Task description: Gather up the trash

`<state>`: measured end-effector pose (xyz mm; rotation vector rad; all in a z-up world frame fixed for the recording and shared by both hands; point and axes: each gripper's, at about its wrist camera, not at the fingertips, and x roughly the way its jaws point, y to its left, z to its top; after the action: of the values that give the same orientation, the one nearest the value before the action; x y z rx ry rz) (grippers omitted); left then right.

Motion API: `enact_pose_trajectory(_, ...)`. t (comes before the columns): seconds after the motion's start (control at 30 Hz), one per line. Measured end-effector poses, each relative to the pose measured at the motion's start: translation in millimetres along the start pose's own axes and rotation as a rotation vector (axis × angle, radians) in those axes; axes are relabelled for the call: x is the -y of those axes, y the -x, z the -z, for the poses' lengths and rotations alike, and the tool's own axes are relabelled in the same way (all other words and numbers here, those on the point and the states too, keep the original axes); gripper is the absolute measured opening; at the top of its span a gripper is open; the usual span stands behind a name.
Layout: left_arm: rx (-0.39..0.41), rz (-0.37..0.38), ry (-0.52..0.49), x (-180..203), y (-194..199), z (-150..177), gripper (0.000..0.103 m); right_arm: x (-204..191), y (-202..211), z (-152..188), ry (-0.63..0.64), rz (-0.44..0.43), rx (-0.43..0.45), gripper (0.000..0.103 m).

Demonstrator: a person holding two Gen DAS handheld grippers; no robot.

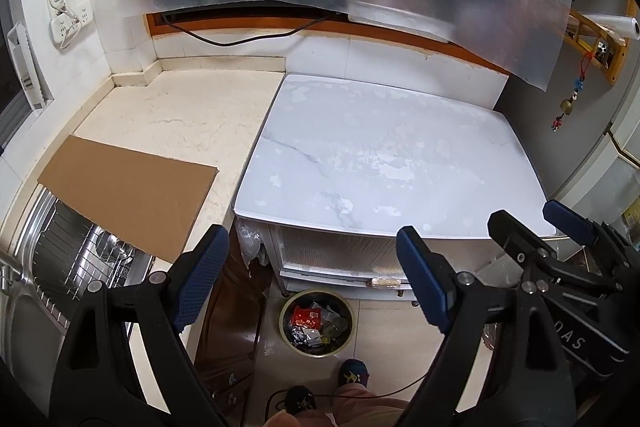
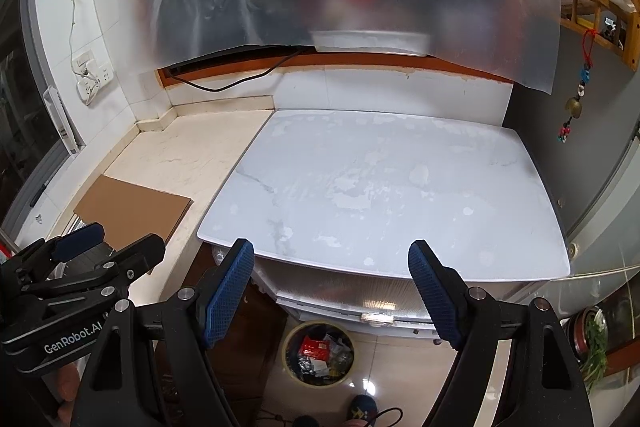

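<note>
Both grippers hung side by side above the front edge of the white marble-patterned table, tilted downward, and neither carried anything: the left gripper had its blue pads spread wide with only air between them, and the right gripper stood just as wide and just as empty. Judging by the surfaces, the collecting looked nearly or fully done. No loose wrapper or scrap showed on the tabletop, which bore only pale blotches, and the cream counter beside it held nothing but a flat sheet of cardboard lying partly over the sink rack. What trash could be seen sat in the round bin on the floor, close against the foot of the table cabinet: a red packet, crumpled foil and dark bits. That bin lay below and between the open fingers of each gripper in both wrist views, well apart from the pads. Whether the cardboard counted as trash could not be told.
</note>
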<state>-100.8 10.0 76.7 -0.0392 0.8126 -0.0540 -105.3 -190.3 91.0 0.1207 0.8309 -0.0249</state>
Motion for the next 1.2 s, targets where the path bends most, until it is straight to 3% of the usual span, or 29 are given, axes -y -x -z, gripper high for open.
enact_pose_trajectory(1.2, -0.015, -0.021, -0.009, 0.5, -3.2, 4.6, 0.084, 1.5, -2.1, 0.8, -0.005, 0.005, -0.003, 0.081)
